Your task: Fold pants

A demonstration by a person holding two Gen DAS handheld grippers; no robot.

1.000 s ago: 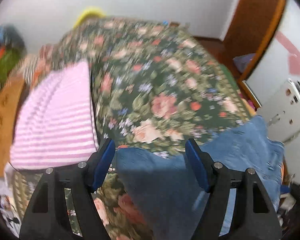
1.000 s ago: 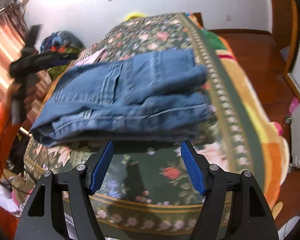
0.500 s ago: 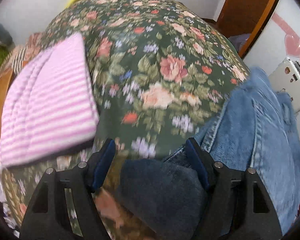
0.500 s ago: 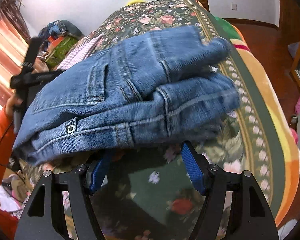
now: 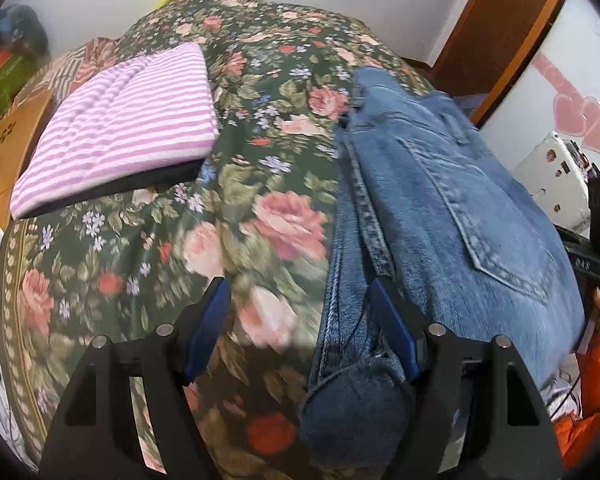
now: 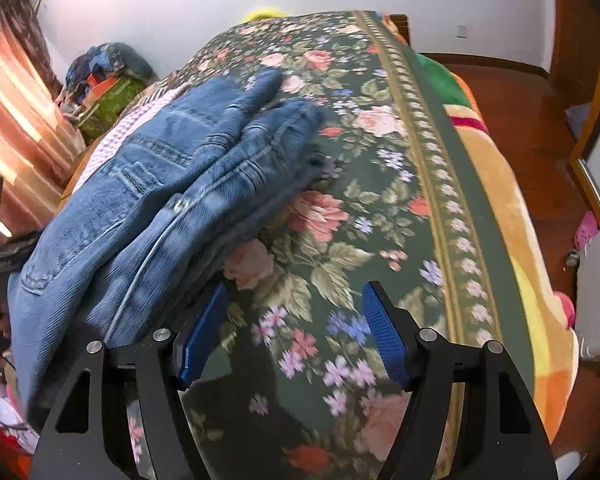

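The folded blue jeans [image 5: 440, 208] lie on the floral bedspread [image 5: 228, 208]. In the left wrist view they fill the right side, and a folded edge sits against my left gripper's right finger. My left gripper [image 5: 300, 312] is open, with the jeans' edge partly between its fingers. In the right wrist view the jeans [image 6: 160, 200] lie at the left, touching the left finger. My right gripper [image 6: 296, 328] is open and empty over the bedspread [image 6: 380, 208].
A folded pink-and-white striped garment [image 5: 124, 128] lies on the bed to the left of the jeans. A wooden chest [image 5: 4, 160] stands at the far left. The bed's orange edge [image 6: 512, 240] and wooden floor are at the right.
Both grippers have swung sideways around the jeans. The jeans now sit to the right of my left gripper and to the left of my right gripper. Both grippers stay open.
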